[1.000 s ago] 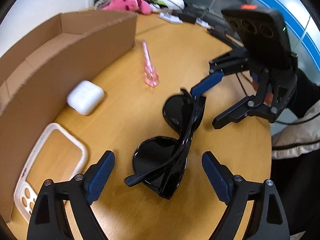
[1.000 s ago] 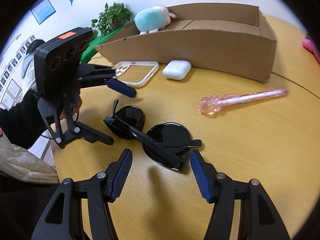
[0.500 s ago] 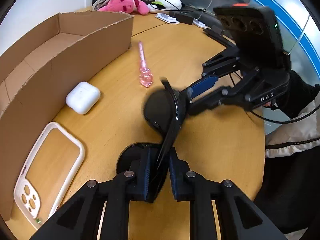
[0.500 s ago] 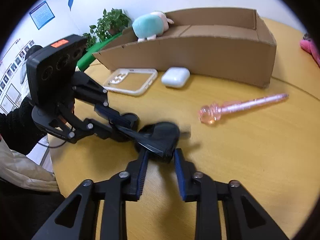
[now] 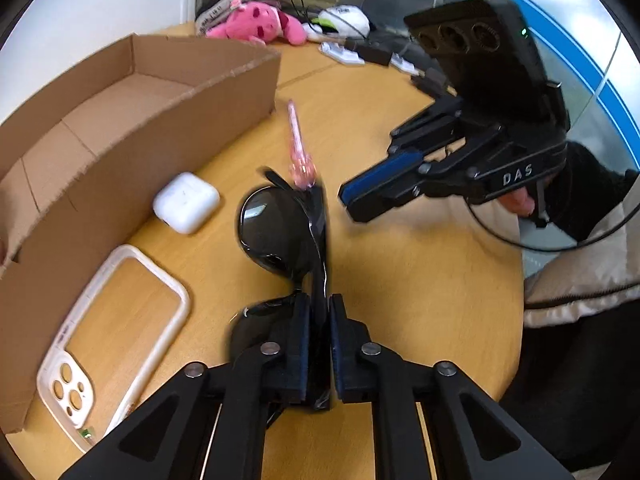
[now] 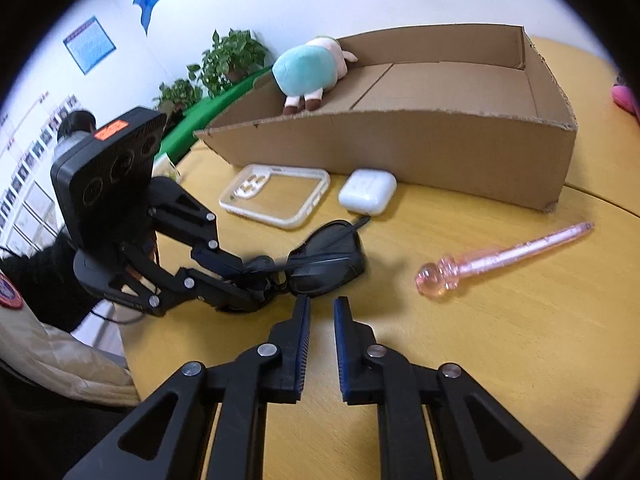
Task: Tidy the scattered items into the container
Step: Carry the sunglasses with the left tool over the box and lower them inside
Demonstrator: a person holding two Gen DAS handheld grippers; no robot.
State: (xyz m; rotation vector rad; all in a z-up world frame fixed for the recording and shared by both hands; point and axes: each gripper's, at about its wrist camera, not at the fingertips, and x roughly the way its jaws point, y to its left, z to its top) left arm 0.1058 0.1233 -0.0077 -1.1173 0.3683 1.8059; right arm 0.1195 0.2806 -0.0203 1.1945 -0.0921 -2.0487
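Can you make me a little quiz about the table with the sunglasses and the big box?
1. True or false: the sunglasses are already inside the cardboard box.
2. What is the left hand-held gripper pinching? A) sunglasses B) earbud case C) pink pen
3. Which soft thing already lies in the box?

Key: 1 false, they are over the table outside it. 2 A. 3 the blue-green plush toy.
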